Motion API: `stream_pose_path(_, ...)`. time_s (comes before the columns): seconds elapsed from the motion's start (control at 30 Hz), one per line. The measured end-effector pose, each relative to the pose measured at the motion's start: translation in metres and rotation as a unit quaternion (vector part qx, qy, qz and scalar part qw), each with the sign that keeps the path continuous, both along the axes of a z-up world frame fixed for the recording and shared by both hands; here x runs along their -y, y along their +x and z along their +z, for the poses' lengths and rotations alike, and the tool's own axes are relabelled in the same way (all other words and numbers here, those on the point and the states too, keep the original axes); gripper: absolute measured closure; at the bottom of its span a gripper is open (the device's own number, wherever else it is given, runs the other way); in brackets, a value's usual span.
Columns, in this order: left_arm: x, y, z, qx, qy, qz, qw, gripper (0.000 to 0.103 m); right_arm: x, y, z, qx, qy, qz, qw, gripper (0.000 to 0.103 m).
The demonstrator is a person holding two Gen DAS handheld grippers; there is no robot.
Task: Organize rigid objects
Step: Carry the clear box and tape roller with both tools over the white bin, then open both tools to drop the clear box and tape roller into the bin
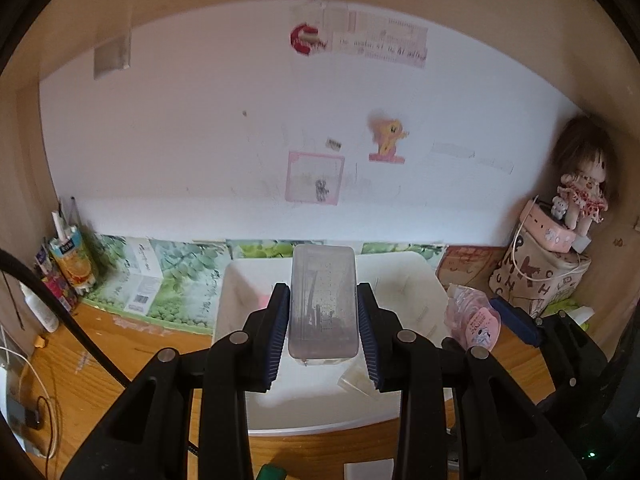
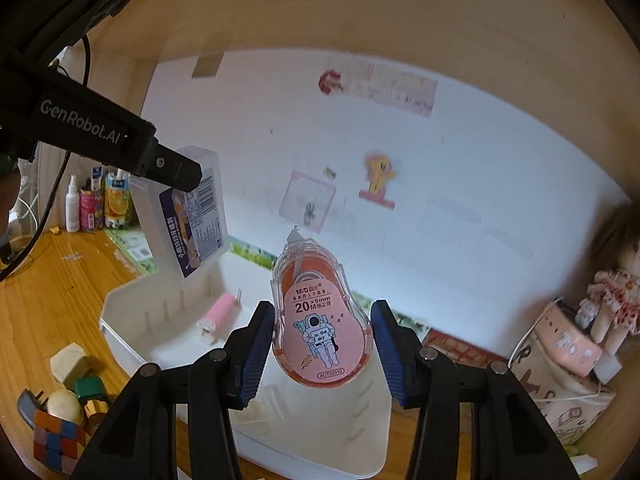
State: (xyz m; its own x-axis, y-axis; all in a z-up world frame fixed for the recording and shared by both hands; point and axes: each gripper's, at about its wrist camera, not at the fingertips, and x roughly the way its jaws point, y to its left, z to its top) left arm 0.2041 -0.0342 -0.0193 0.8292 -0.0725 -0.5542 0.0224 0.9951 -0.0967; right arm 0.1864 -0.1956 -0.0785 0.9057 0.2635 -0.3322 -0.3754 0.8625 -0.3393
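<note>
Both grippers hold one item each above the white bin.

In the left wrist view, the left gripper is clenched on a translucent plastic box, held upright over the white bin; its writing cannot be read here. In the right wrist view, the right gripper grasps an orange correction tape over the bin, with the label "M&G", "20M x 5mm", "in the sky" and "ACT52310". Up and left of the bin's middle, the other gripper shows "GenRobot.AI". A pink tube lies inside the bin; a Rubik's cube sits left of it.
</note>
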Motion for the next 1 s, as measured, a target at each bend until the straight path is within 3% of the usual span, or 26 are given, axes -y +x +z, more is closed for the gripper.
stream_pose_path(0.63,0.004,0.032,-0.032,-0.058,-0.004,-0.019,0.9981,0.064,-0.008,0.023,-0.025,-0.063,-0.012,-0.002,0.998,0.052)
stream_pose_path(0.7,0.003,0.030,-0.029,-0.048,-0.008,-0.016,0.9987,0.056,-0.008,0.023,-0.025,-0.064,-0.013,-0.001,0.998,0.051)
stream_pose_path(0.77,0.003,0.028,-0.026,-0.039,-0.005,-0.004,0.9992,0.028,-0.007,0.022,-0.023,-0.062,-0.010,-0.001,0.998,0.044)
stream_pose_path(1.0,0.003,0.017,-0.014,-0.020,0.014,0.017,0.9996,0.023,-0.002,0.017,-0.013,-0.053,0.000,-0.002,0.999,0.032)
